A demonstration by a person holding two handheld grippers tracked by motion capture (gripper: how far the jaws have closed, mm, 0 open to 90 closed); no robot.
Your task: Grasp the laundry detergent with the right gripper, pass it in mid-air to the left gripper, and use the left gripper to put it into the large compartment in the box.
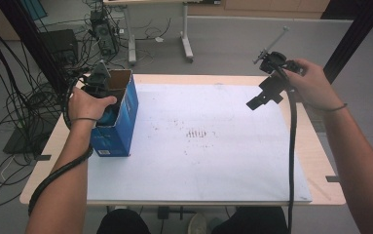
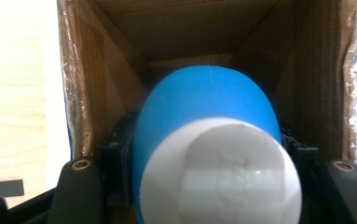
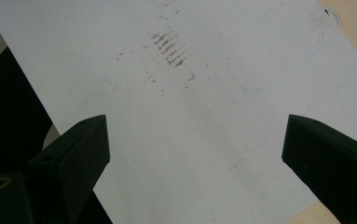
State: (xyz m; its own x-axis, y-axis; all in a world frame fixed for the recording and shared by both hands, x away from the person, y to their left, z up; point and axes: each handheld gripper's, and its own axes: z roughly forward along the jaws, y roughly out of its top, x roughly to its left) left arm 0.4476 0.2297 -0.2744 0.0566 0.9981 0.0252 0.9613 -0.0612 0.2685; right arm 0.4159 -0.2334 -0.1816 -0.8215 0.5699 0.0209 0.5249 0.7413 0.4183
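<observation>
Blue box (image 1: 125, 117); blue-and-white bottle (image 2: 204, 140)

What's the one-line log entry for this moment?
left gripper: shut on blue-and-white object, inside blue box | right gripper: open, above white sheet

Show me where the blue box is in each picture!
High view: the blue box stands at the left of the table, with the left claw reaching into its open top.
Left gripper view: its brown cardboard inside surrounds a blue and white thing held in the claw.
Right gripper view: not in it.
Shared landmark: the white sheet with dark smudges.
</observation>
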